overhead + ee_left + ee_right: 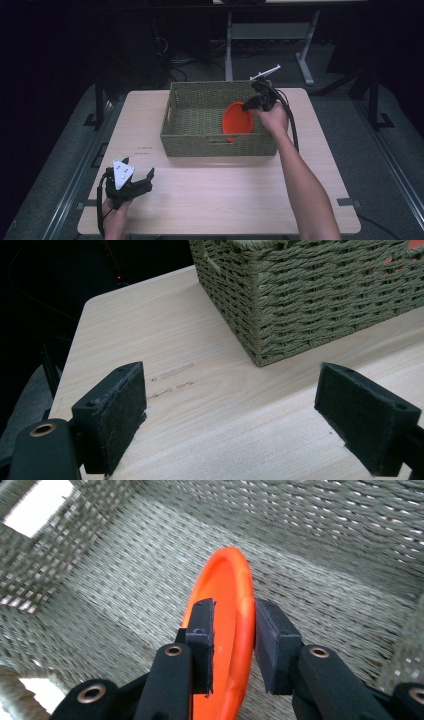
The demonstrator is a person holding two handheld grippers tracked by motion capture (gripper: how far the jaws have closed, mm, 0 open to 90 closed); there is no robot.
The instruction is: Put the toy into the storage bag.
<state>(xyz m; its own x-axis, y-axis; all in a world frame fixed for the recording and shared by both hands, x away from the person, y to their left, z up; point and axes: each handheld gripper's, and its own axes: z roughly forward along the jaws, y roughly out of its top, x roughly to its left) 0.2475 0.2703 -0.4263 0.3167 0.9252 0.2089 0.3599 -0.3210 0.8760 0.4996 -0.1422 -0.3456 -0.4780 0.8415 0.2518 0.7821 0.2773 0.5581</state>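
Right gripper (234,645) pinches orange plate (227,610) by its rim, on edge, inside basket (125,580). Thin grip: plate could pivot or slip onto weave below. Left gripper (230,415) wide, idle.

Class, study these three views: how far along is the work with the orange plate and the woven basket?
Done: the right gripper has its fingers shut on the rim of the orange plate and holds it on edge inside the basket. In hand: the plate is tilted over the basket floor. Left: whether it is being set in or lifted out cannot be told. The left gripper is open over the table.
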